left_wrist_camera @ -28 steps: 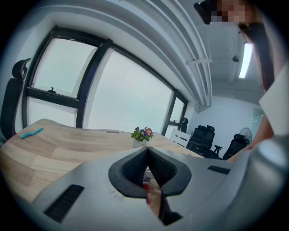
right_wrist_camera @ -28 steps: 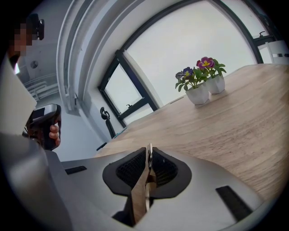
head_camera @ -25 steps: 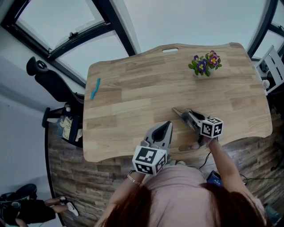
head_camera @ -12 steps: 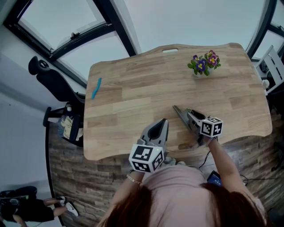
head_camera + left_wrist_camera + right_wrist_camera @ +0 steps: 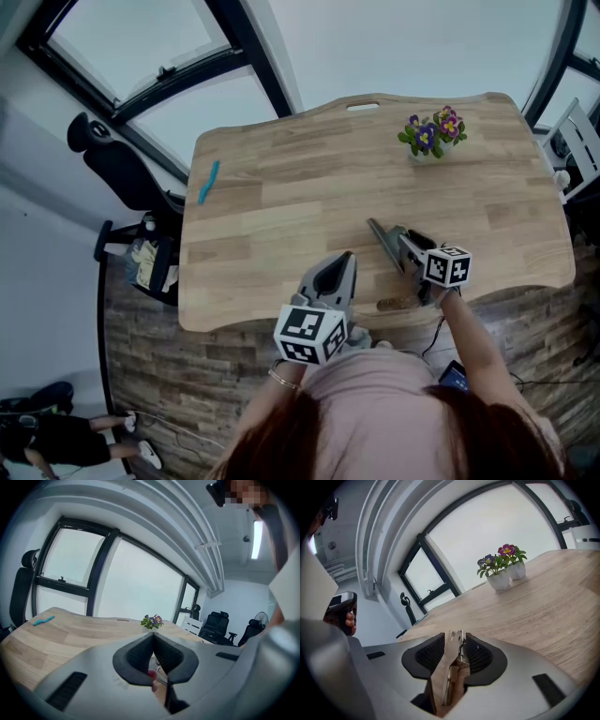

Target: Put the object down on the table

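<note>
Wooden-handled tool [image 5: 451, 667] is lying near the front edge of the table [image 5: 281, 187], between the jaws of the right claw [image 5: 455, 636]. Those jaws have just been opening and are standing apart, released, not pinching it. The put-down is looking nearly finished, with only backing the claw away remaining. The left claw [image 5: 153, 637] is hanging clenched, empty. Counting: one tool, two claws, two flower pots [image 5: 499, 581], one blue stick [image 5: 207, 182].

Pale wood-grain table [image 5: 281, 187]; purple-yellow flowers [image 5: 432, 130]; turquoise stick [image 5: 208, 182]
</note>
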The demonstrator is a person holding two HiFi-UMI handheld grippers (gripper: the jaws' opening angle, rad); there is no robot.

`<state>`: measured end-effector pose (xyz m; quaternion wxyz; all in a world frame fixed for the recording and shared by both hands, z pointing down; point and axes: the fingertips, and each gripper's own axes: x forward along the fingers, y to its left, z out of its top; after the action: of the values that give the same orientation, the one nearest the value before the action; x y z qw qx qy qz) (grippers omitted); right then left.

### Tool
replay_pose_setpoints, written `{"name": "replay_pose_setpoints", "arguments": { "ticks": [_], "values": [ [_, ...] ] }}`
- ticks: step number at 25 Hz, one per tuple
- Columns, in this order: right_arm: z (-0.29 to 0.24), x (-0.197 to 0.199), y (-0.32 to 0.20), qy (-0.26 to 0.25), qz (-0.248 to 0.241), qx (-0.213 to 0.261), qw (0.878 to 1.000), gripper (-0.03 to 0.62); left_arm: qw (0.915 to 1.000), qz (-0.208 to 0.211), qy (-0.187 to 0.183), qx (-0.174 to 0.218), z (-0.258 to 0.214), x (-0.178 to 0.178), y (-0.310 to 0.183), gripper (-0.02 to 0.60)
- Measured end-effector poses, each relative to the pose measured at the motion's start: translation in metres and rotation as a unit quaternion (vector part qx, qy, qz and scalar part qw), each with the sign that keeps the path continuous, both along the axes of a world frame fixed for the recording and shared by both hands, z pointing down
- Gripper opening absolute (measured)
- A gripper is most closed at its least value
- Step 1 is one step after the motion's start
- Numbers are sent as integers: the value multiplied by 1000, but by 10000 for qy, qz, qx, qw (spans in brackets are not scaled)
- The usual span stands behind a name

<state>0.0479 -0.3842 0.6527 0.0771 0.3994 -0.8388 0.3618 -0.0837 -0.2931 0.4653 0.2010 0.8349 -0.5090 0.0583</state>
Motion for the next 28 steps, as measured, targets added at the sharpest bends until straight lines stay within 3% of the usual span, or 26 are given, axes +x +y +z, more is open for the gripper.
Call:
{"name": "replay_pose_setpoints", "arguments": {
  "ticks": [7,22,28],
  "values": [
    [-6,11,6,108,136,74,9998,110,9999,-103,-52,59,-4,-4,7,2],
    [-40,18,33,399,-122,589,9974,84,9992,-327,-175,153,-7,-7,21,2],
    [-64,23,41,552,-130,868,9946,35,9989,-297,-283,245,-12,2,24,2]
  ]
}}
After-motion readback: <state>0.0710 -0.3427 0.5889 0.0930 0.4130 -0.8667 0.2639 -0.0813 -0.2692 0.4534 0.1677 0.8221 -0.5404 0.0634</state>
